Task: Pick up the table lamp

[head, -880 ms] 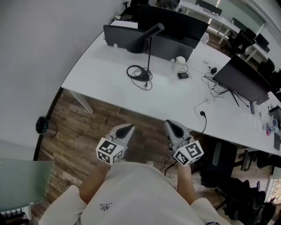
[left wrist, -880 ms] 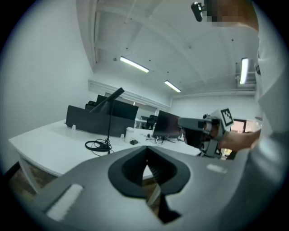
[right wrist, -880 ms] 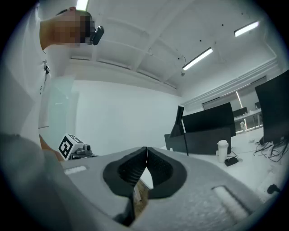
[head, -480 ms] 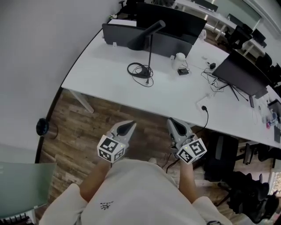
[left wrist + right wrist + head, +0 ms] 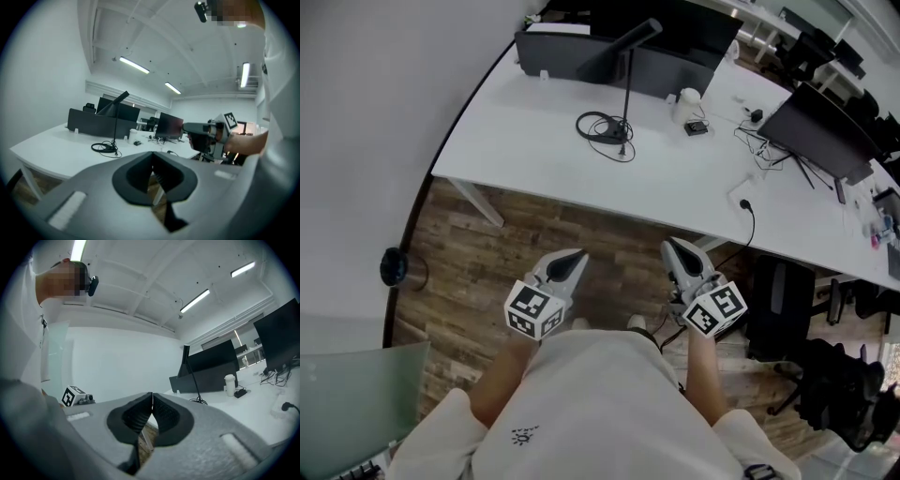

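**Both claws shut, lamp not in hand**

I see L gripper [image 5: 572, 259] & R gripper [image 5: 677, 249] w/ jaws pressed together, nothing btwn them. Both sit over the wood floor [image 5: 487, 267], short of the table's [image 5: 525, 150] near edge. Table lamp [image 5: 627, 89] stands upright near the far edge, toward the far-left corner, cable [image 5: 595, 125] coiled at its base.

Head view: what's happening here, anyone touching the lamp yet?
Not yet. A person stands back from the white table, holding the left gripper and right gripper low over the wooden floor. Both have their jaws shut with nothing between them. The table lamp stands upright on the table, its cable coiled at the base, well ahead of both grippers and untouched.
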